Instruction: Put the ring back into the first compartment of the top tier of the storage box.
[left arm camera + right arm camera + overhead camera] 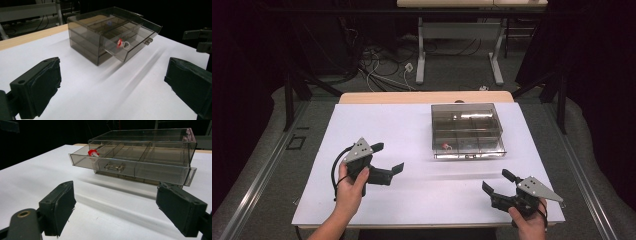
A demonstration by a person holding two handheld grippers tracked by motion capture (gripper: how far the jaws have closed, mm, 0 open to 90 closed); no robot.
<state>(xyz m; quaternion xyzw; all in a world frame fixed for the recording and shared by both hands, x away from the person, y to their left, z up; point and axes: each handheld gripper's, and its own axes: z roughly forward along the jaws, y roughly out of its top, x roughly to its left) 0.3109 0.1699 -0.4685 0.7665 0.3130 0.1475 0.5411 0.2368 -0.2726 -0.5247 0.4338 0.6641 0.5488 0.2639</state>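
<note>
A white table top [377, 125] with a pale wooden far edge [412, 97] stands on grey floor [257, 165]. Black curtains [597, 60] hang at both sides. Beyond it, a second table [459, 30] on white legs stands over loose cables [382, 65] on the floor.

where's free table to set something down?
Bare: the white table left of the drawer box, and the strip between the left gripper and right gripper. Crowded: right behind the box's open drawer.

drawer box [467, 129] on table [377, 125]
</note>
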